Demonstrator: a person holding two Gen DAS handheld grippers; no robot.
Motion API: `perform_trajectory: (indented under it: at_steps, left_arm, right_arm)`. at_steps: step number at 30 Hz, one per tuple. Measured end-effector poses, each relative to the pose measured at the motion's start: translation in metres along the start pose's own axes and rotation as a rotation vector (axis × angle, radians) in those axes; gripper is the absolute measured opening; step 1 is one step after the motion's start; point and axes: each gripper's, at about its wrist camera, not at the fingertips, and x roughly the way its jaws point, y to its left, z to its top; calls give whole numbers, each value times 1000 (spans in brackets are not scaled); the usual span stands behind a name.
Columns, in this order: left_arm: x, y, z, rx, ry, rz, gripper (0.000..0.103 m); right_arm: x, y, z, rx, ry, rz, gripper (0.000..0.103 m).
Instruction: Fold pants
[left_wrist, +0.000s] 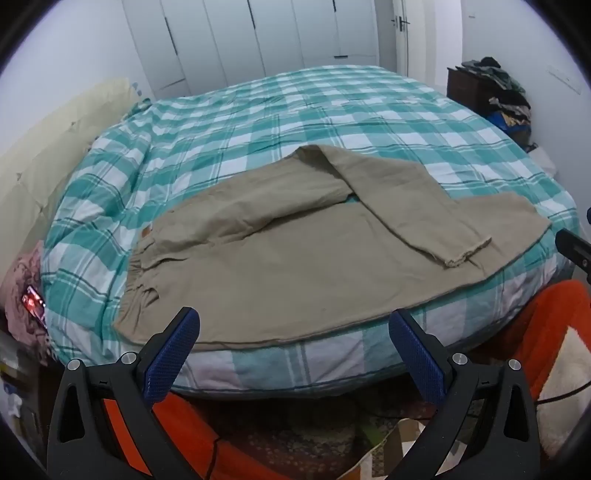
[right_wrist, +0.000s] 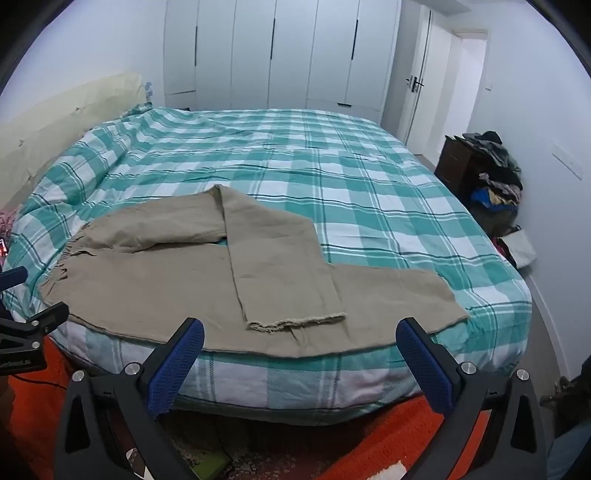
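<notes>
Both grippers hang short of the bed's near edge, jaws spread wide, nothing between them. Left gripper (left_wrist: 293, 332) faces the waistband half of the pants (left_wrist: 295, 258); right gripper (right_wrist: 299, 343) faces the hem half. Pants lie flat on the checked bed (right_wrist: 369, 184), long axis running left to right along the near edge, waistband (left_wrist: 142, 280) left. 1 leg is doubled back, its hem (right_wrist: 295, 321) just ahead of the right gripper, which is nearer.
</notes>
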Motion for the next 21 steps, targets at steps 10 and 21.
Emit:
perform_trajectory:
  at_steps: [10,21]
  left_arm:
    - [-4,-3,-7,13,-25,0,102]
    - [-6,-8,-9,33,-50,7,102]
  right_arm:
    - [-9,6,-5,-13,-73,113,102]
    - [-14,19,-19,-97,-118,142,102]
